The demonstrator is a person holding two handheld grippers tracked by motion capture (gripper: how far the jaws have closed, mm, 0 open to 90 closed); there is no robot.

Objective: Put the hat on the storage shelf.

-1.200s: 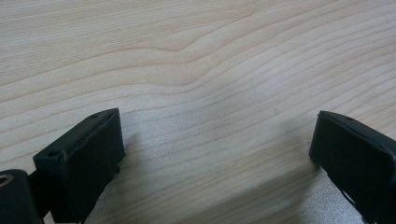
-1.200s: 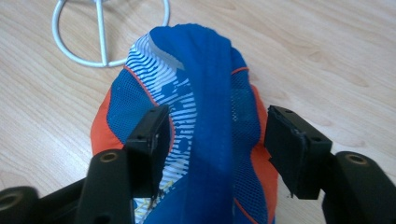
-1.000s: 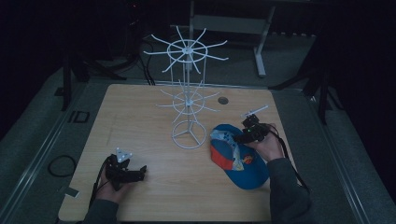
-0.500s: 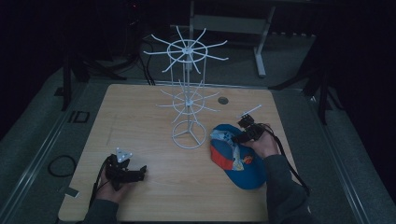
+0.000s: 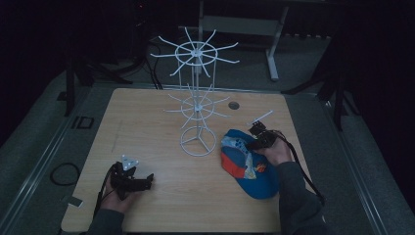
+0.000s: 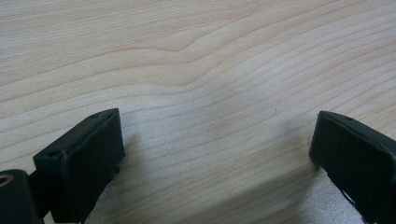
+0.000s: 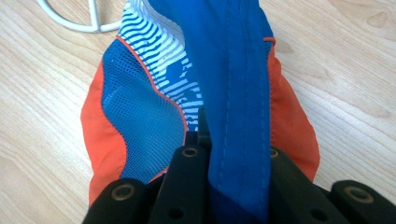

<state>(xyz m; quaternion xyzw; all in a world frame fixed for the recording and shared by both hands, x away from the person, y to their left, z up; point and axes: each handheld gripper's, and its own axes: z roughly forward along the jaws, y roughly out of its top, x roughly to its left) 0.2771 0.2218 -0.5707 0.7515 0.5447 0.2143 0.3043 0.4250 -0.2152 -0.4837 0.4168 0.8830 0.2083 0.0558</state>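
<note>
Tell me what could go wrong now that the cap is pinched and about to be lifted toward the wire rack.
1. The right hand-held gripper, whose jaws have just closed, pinches only a narrow fold of the blue, orange and white fabric cap; the thin fabric may slip out when lifted.
2. The white wire spinner rack stands close by on a small ring base; a swinging cap could snag its thin prongs or tip it.

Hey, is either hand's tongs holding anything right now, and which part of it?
The right tongs are shut on the cap, pinching a blue fold of its fabric. The left tongs stand open over the table, holding nothing.
</note>
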